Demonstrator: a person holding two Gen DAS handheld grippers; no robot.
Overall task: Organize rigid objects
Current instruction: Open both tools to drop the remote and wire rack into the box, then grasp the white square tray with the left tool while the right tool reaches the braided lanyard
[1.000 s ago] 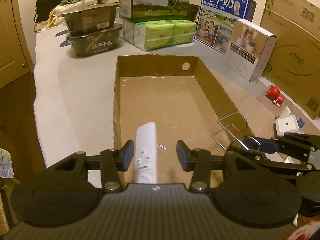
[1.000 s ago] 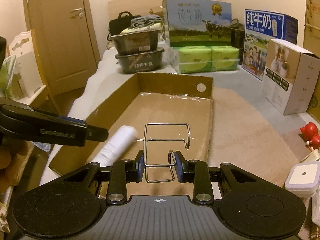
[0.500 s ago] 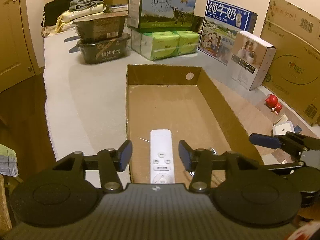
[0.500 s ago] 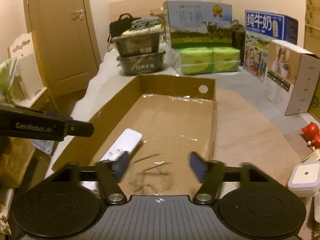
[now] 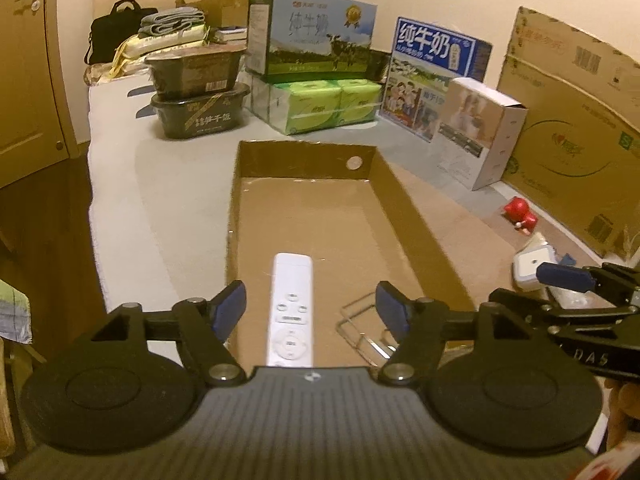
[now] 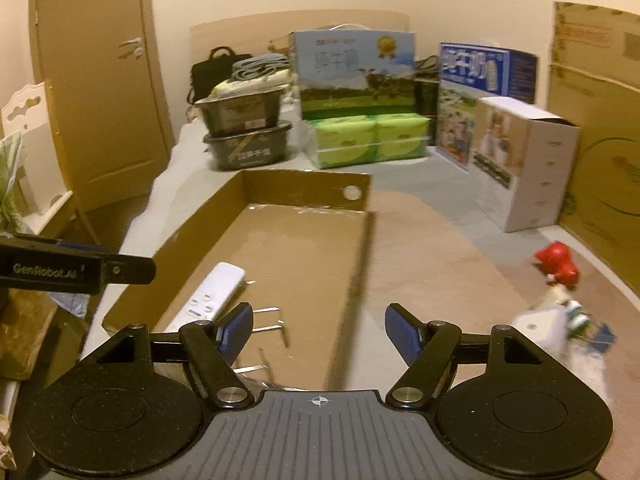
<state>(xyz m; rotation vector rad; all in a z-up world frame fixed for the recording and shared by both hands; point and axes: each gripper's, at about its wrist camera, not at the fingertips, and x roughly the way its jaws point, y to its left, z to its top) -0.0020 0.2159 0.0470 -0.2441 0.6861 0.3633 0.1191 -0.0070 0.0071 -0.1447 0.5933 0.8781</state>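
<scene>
Left wrist view: the left tongs (image 5: 311, 307) stand open above the near end of a shallow cardboard box (image 5: 404, 200), their jaws having just been opening and nothing pressed between the blue pads (image 5: 230, 304). Below them, flat on the box floor, lies a white remote control (image 5: 290, 310), buttons up, its length running toward the far wall of the box. Just to its right in the same box rests a bent wire rack (image 5: 360, 330), partly hidden behind the right-hand finger. At the right edge of this view the right tongs (image 5: 568, 276) reach in over the carpet, past a small white square container (image 5: 530, 266) and a red figurine (image 5: 520, 210).

From the right wrist, the right tongs (image 6: 319, 330) are likewise open and empty, with the jaws having just spread, over the box's near right wall. The wire rack (image 6: 266, 328) shows beside the left pad and the remote control (image 6: 210, 298) beyond it, both inside the cardboard box (image 6: 304, 184). The left tongs (image 6: 76, 270) cross the left edge.

Beyond the box stand two stacked dark food tubs (image 5: 200, 96), green tissue packs (image 5: 328, 106) under a milk carton case (image 5: 312, 36), a blue milk box (image 5: 434, 80) and a white product box (image 5: 480, 132).
</scene>
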